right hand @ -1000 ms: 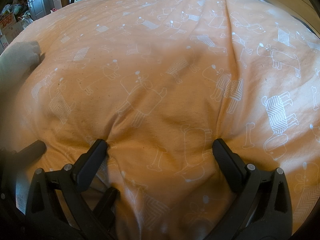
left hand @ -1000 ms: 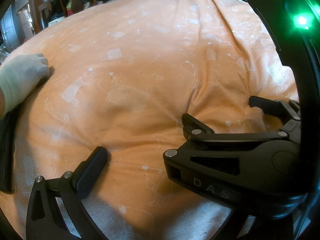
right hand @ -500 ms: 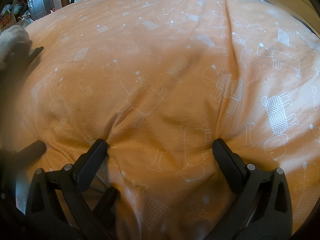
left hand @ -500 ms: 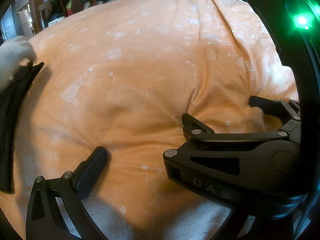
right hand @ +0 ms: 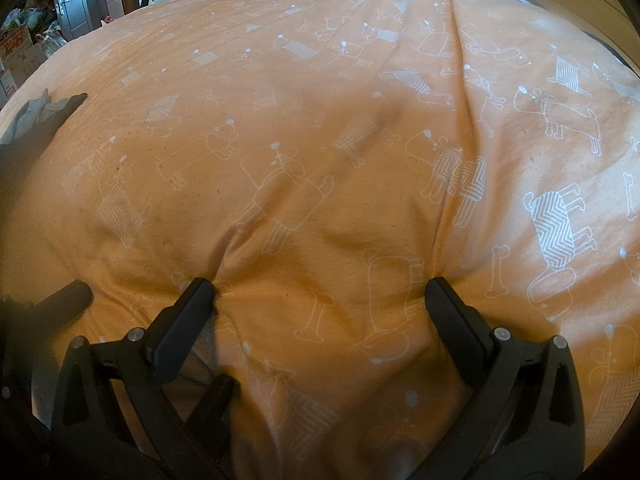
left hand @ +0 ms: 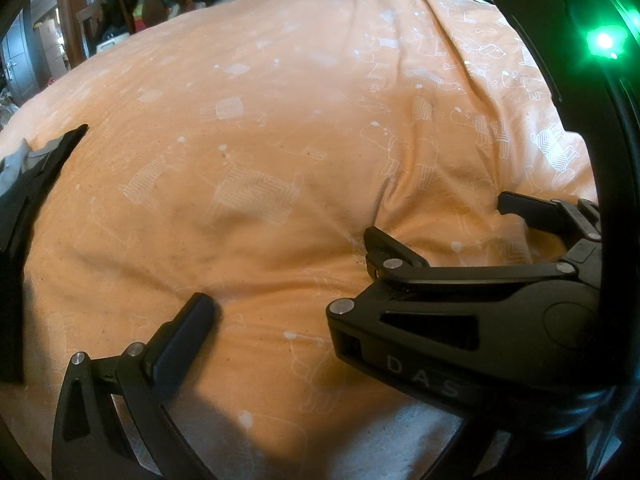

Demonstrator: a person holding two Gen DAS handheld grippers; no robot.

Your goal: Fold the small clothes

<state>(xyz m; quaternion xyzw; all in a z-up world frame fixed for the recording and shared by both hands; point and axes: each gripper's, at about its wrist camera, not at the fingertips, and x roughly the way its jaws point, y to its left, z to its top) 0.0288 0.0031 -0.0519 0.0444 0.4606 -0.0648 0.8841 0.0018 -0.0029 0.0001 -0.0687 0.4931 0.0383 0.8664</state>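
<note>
Dark garment (left hand: 24, 184) far left on orange bedspread (right hand: 320, 120); both jaws apart.

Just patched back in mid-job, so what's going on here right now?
Both grippers rest open on the orange dog-print bedspread, holding nothing. The right gripper presses its fingers into the fabric; the left gripper sits just beside it. A dark garment with a grey piece lies at the far left edge of the bed, untouched by either gripper. Folding has not begun.
</note>
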